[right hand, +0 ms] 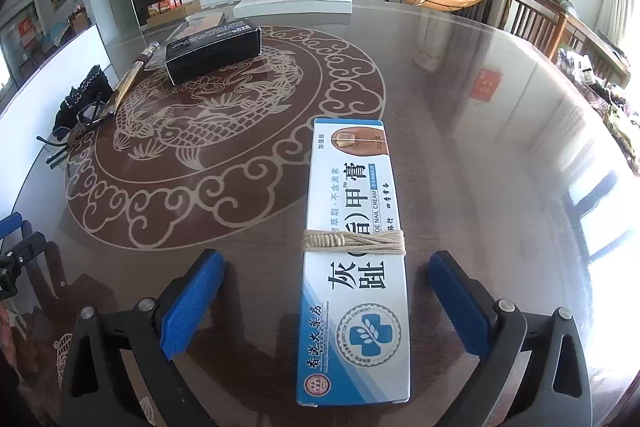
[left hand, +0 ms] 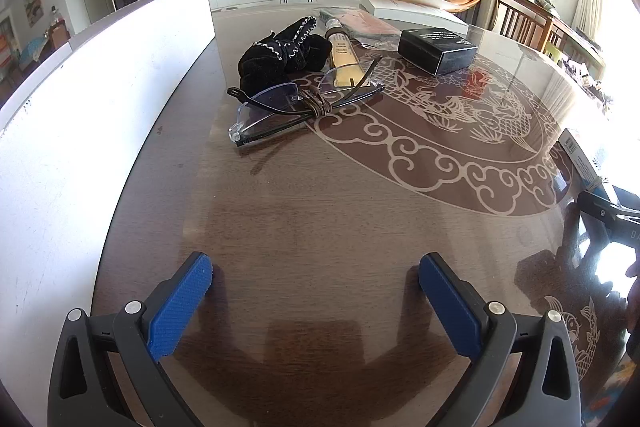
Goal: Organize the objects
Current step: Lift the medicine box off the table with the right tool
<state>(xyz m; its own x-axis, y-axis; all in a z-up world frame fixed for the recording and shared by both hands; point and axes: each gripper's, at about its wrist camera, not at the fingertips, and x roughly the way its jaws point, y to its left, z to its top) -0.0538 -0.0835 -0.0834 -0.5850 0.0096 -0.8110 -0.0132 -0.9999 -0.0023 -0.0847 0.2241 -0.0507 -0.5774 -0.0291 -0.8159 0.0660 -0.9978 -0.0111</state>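
The left gripper point(left hand: 315, 273) hovers over the glossy brown bench point(left hand: 320, 211) with its blue-padded fingers point(left hand: 182, 303) spread wide and holding nothing. Ahead of it lie clear-lensed folded glasses bound with brown cord point(left hand: 294, 107), touching a black stitched fabric pouch point(left hand: 280, 53) and a yellow tube point(left hand: 344, 57), with a black rectangular box point(left hand: 438, 50) near them. The right gripper point(right hand: 326, 267) is likewise wide open, its fingers point(right hand: 194, 301) straddling but not touching a long white-and-blue cardboard nail-cream box tied with pale string point(right hand: 354, 259) lying flat on the bench.
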